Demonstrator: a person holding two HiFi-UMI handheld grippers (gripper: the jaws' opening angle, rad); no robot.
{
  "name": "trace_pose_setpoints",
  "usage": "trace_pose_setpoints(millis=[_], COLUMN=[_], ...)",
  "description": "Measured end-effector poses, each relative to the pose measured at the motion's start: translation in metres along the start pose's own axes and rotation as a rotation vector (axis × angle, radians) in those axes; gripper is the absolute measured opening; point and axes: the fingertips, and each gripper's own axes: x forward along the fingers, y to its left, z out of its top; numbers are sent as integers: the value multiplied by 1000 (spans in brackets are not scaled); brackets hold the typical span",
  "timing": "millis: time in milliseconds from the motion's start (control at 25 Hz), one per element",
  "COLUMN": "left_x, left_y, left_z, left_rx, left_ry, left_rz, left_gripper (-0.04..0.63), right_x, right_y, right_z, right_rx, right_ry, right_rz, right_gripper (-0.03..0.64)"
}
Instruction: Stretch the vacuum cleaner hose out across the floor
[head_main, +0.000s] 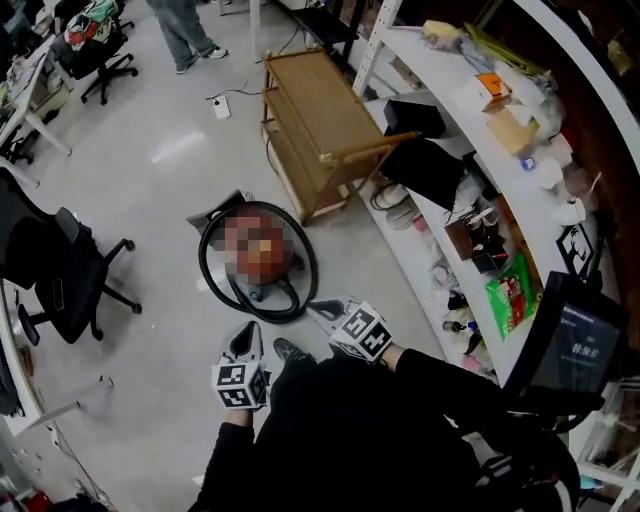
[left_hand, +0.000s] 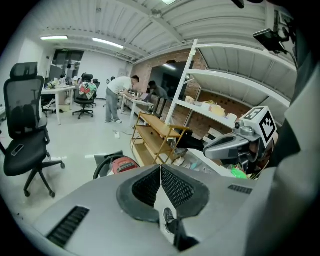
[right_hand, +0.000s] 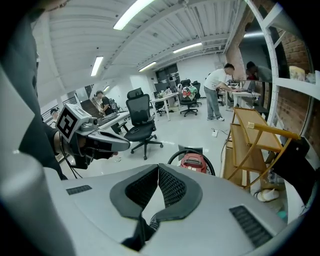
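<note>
Both tongs are hanging low in front of the person. The left tongs (head_main: 247, 338) and the right tongs (head_main: 322, 308) are each keeping their jaws pressed together, and both gripper views are showing nothing between them. They are pointing down toward the vacuum cleaner (head_main: 262, 250), which is sitting on the floor (head_main: 150, 180) just ahead, apart from both. The hose (head_main: 207, 262) is lying coiled in a black loop round the cleaner's body, not stretched out.

Containers: the white shelving (head_main: 440, 75) along the right is carrying an orange box (head_main: 493, 88) and a cardboard box (head_main: 512, 128) on its upper level. A green packet (head_main: 510, 293) is lying lower down among clutter too small to identify.

Obstructions: a wooden rack (head_main: 320, 120) is standing just beyond the cleaner, near the hose loop and beside the foot of the shelving. A black office chair (head_main: 60, 275) is standing to the left, well apart from the cleaner. A power strip (head_main: 222, 105) is lying on the floor near the rack's far corner. A second person (head_main: 185, 30) is standing at the far end of the room.

Open room: bare floor is running between the chair and the rack toward the far end, and is also lying open to the left of the cleaner.
</note>
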Motion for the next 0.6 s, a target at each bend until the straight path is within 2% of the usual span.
trace_pose_setpoints(millis=[160, 320, 440, 600], left_x=[15, 34, 56, 110], left_y=[6, 15, 28, 45], left_z=[17, 41, 59, 100], left_rx=[2, 11, 0, 19], left_ry=[6, 10, 17, 20], left_rz=[46, 151, 241, 318], left_gripper=[21, 21, 21, 21], right_x=[22, 51, 66, 83], right_y=[-10, -35, -70, -139], right_z=[10, 31, 58, 83], right_rx=[3, -40, -95, -132], right_ry=[-5, -8, -27, -37], right_rz=[77, 203, 255, 262], right_gripper=[12, 12, 12, 12])
